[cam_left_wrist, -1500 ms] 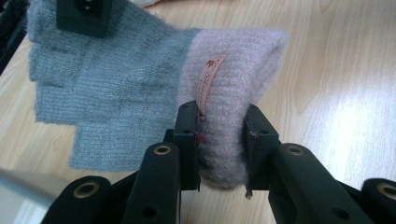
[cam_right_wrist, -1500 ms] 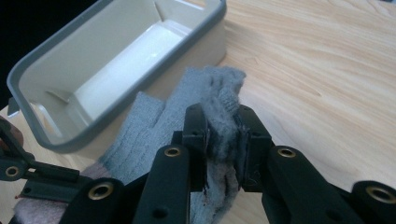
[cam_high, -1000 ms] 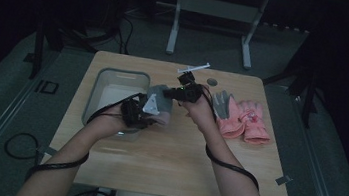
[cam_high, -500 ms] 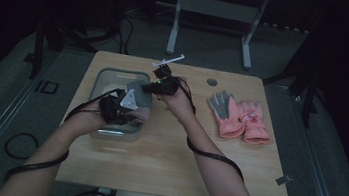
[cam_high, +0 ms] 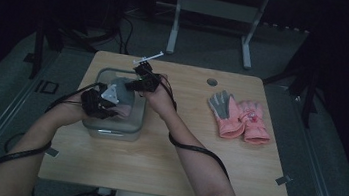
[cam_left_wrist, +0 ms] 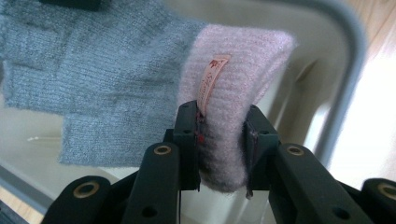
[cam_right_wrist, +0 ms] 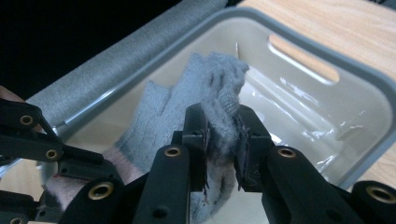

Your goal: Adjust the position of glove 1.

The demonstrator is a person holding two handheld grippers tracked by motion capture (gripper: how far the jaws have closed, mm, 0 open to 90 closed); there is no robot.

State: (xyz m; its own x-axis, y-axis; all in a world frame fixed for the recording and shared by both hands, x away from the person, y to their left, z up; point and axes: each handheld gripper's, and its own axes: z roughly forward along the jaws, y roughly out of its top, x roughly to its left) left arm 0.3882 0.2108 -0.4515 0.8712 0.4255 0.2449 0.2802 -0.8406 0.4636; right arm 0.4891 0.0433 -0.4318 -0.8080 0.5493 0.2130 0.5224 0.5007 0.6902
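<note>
High view, two grippers (left gripper point(cam_high: 111, 104), right gripper point(cam_high: 136, 84)), one knit glove point(cam_left_wrist: 140, 84), one bin point(cam_high: 108, 129)

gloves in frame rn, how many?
3, maybe more hidden. One grey-and-pink knit glove held over the bin by the left gripper and right gripper. Two more gloves lie side by side, overlapping, on the table to the right.

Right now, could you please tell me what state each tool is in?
Left tool: closed on the pink cuff of the knit glove, over the bin.
Right tool: closed on the glove's grey finger end.
</note>
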